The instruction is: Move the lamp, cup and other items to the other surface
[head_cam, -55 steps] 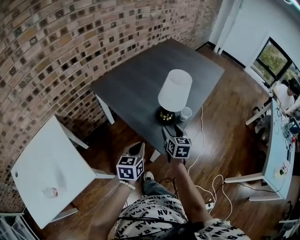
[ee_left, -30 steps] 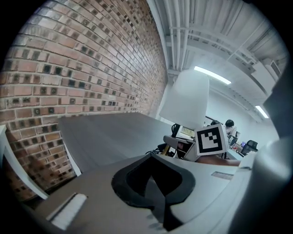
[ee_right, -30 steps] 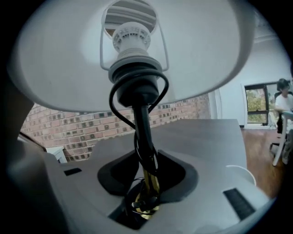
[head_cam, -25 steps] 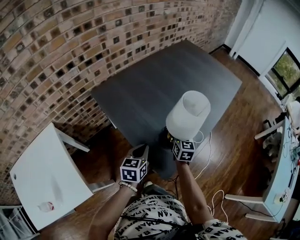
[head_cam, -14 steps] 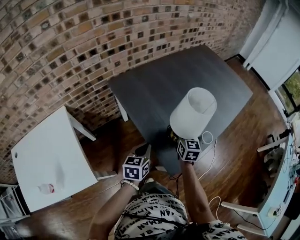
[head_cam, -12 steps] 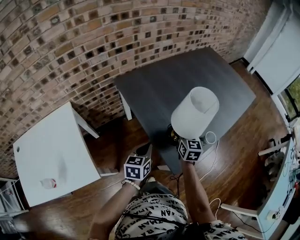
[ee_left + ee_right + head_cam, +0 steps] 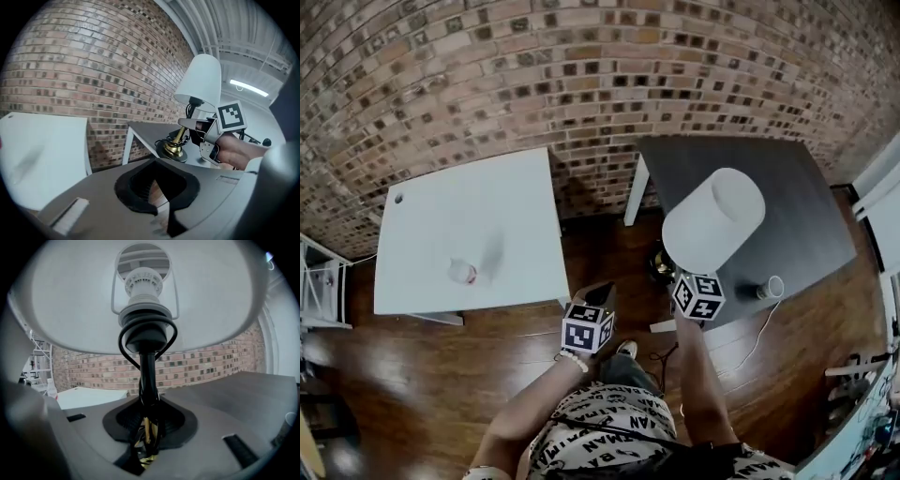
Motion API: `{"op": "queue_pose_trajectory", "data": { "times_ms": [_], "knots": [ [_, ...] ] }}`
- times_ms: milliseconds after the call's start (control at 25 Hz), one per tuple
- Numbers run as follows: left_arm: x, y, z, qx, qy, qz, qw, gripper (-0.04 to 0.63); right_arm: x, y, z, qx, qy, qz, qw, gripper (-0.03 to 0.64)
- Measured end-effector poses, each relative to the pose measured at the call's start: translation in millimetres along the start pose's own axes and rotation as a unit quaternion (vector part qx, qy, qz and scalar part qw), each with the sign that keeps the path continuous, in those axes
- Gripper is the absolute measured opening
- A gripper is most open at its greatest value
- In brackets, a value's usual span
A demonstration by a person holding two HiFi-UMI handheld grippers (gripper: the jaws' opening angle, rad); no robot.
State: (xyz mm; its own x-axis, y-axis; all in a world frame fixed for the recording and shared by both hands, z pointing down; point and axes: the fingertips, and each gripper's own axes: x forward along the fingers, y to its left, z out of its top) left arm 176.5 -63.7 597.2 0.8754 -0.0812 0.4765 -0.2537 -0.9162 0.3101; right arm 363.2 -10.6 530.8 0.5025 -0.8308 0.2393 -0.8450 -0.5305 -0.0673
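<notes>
Brick wall [image 7: 581, 66], white table [image 7: 487, 206], dark table [image 7: 802, 187]

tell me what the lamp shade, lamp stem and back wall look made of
lamp shade: matte white with no glints, fabric or plastic, cannot tell which.
lamp stem: shiny gold metal, probably brass, with bright highlights.
wall: rough red-brown brick with pale mortar lines.
</notes>
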Motion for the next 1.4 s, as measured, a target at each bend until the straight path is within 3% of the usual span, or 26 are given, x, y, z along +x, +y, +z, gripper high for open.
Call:
{"op": "queue_pose_trajectory", "data": {
  "times_ms": [360,560,880,1400],
  "knots": [
    [-140.7,97.2,-28.4,-0.05,-0.038,0.102,0.9928,0.0,20.8,183.1,5.9,-0.027,0.006,0.119,0.993,0.092],
    [-182.0,132.4,-41.5,-0.081,-0.058,0.15,0.9837,0.0,42.5,260.7,10.1,-0.046,0.007,0.186,0.981,0.092],
    [-204.8,177.7,-31.3,-0.119,-0.095,0.231,0.961,0.0,91.5,357.4,5.5,-0.074,0.018,0.295,0.952,0.092],
    [-184.3,215.0,-29.9,-0.156,-0.116,0.301,0.9336,0.0,146.2,433.6,-16.3,-0.113,0.029,0.4,0.909,0.092]
  ]
}}
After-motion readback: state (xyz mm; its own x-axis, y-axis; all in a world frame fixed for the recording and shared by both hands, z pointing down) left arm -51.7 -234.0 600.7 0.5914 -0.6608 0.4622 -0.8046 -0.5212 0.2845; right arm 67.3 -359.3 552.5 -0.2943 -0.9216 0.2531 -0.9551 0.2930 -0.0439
